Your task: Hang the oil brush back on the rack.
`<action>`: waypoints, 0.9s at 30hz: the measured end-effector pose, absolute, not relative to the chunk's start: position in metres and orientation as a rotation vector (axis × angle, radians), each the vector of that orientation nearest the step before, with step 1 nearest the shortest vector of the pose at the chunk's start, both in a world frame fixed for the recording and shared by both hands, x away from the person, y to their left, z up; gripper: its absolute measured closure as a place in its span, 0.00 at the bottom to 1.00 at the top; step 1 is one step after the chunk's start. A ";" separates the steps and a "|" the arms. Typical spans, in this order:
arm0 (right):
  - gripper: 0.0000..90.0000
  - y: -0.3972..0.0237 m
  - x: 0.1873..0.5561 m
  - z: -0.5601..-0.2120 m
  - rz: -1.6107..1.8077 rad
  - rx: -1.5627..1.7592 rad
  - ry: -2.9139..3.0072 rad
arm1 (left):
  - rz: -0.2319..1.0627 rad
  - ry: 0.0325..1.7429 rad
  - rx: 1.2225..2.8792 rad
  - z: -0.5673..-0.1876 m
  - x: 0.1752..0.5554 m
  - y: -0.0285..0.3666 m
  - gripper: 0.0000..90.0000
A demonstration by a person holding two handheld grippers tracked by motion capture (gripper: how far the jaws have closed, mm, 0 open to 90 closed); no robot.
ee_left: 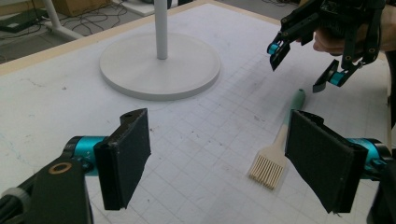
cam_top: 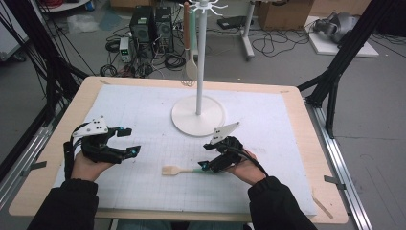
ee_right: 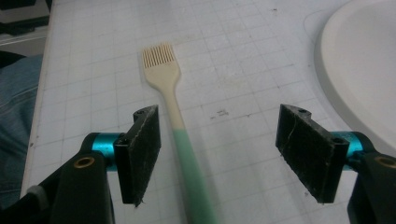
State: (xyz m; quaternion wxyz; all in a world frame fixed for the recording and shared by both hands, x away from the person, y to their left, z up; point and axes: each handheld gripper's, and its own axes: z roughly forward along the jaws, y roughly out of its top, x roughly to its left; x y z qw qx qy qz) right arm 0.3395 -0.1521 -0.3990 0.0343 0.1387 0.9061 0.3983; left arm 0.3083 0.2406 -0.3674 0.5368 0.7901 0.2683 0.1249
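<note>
White gridded surface (cam_top: 143, 115) held a brush (cam_top: 179, 170); right tongs (cam_top: 210, 154) spread over its handle, left tongs (cam_top: 125, 140) spread, empty.

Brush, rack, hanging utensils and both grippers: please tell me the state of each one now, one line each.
Brush: lying flat on the mat, green handle between the right gripper's jaws, not clamped.
Right gripper: open, low over the brush handle.
Left gripper: open, holding nothing.
Rack: upright at the far side of the mat.
Hanging utensils: hanging from the rack's hooks.
Mat: flat on the table.
</note>
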 end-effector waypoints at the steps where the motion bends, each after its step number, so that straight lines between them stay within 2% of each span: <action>1: 0.33 -0.152 0.338 -0.399 1.221 0.427 2.789 | 0.297 0.639 1.883 -0.367 0.308 0.241 0.25; 12: 0.37 -0.162 0.323 -0.403 1.192 0.418 2.788 | 0.306 0.631 1.883 -0.365 0.306 0.238 0.25; 21: 0.55 -0.156 0.329 -0.421 1.101 0.332 2.856 | 0.303 0.634 1.888 -0.367 0.307 0.238 0.25; 27: 0.71 -0.148 0.334 -0.431 1.061 0.249 2.903 | 0.300 0.635 1.885 -0.367 0.307 0.238 0.25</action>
